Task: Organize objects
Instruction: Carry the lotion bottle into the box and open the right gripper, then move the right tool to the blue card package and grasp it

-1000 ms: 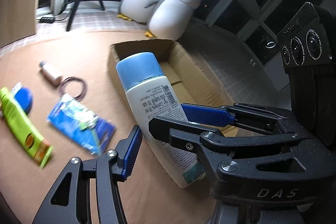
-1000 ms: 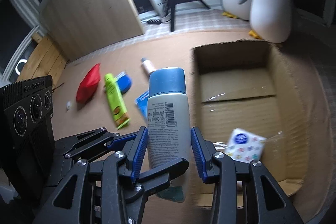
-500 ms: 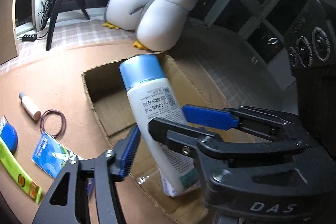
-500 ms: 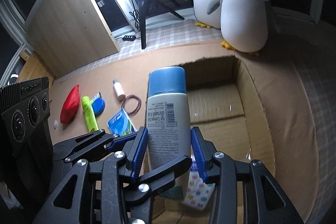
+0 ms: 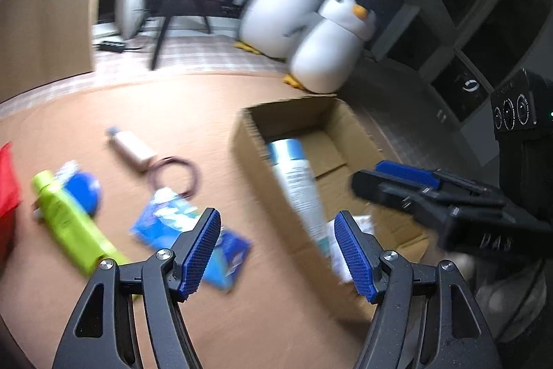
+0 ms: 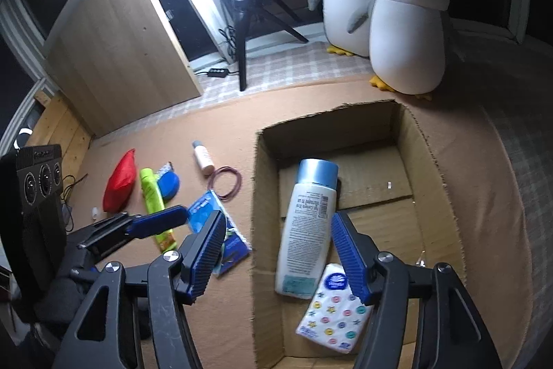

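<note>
Right gripper (image 6: 278,249) fingers spread above cardboard box (image 6: 435,161), lotion bottle (image 6: 306,230) lying flat inside between them, untouched, beside tissue pack (image 6: 333,313); left gripper (image 5: 278,251) likewise spread, empty.

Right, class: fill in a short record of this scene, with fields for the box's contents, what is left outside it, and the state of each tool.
in box: white bottle with blue cap, lying flat; patterned tissue pack beside its base
box: open cardboard box
outside box: red pouch, green tube, blue round item, blue packet, small pink bottle, hair tie loop
left tool: open, holding nothing
right tool: open, above the bottle
</note>
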A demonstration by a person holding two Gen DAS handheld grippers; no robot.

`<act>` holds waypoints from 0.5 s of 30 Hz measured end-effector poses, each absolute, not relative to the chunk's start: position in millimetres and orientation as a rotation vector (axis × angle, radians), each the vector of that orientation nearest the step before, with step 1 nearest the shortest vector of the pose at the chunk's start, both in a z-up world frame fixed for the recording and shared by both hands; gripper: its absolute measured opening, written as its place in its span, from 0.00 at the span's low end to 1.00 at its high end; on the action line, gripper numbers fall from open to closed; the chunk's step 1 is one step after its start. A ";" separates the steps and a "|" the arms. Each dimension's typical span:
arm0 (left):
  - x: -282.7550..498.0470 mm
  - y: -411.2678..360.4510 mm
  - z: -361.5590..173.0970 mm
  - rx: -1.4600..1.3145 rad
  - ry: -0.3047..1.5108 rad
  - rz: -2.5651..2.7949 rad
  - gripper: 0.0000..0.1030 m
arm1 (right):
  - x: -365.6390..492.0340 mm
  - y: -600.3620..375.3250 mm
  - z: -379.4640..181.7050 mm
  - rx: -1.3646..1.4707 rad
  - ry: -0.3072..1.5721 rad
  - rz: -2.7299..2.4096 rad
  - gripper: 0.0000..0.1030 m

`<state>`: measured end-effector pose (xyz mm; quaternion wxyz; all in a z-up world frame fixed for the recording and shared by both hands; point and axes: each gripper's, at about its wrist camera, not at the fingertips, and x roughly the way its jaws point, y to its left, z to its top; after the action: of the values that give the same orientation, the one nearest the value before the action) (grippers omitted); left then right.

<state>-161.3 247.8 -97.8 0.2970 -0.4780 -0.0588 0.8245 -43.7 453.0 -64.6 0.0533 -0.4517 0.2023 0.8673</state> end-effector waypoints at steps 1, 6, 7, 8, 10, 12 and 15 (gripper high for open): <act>-158.4 236.2 -97.5 -1.274 -0.163 2.204 0.70 | -43.5 448.8 -62.8 -1.373 0.603 2.643 0.59; -137.0 164.6 -97.4 -1.308 -0.219 2.279 0.70 | -48.1 418.4 -51.7 -1.373 0.524 2.730 0.66; -133.9 154.6 -98.4 -1.312 -0.228 2.291 0.70 | -50.2 412.3 -50.5 -1.383 0.516 2.746 0.67; -127.6 139.0 -98.4 -1.319 -0.241 2.308 0.70 | -54.2 404.1 -49.4 -1.400 0.512 2.765 0.67; -117.4 115.3 -99.2 -1.331 -0.268 2.325 0.70 | -61.4 391.9 -50.0 -1.437 0.498 2.775 0.67; -106.1 94.3 -100.2 -1.339 -0.277 2.343 0.70 | -72.1 377.0 -54.0 -1.499 0.474 2.777 0.67; -93.1 69.5 -101.1 -1.348 -0.287 2.372 0.70 | -89.5 355.3 -64.7 -1.612 0.445 2.773 0.67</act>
<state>-93.1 69.5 -101.1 0.1981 -0.4816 -0.1026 0.8476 -89.5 355.3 -64.7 -0.0483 -0.4973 0.1373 0.8553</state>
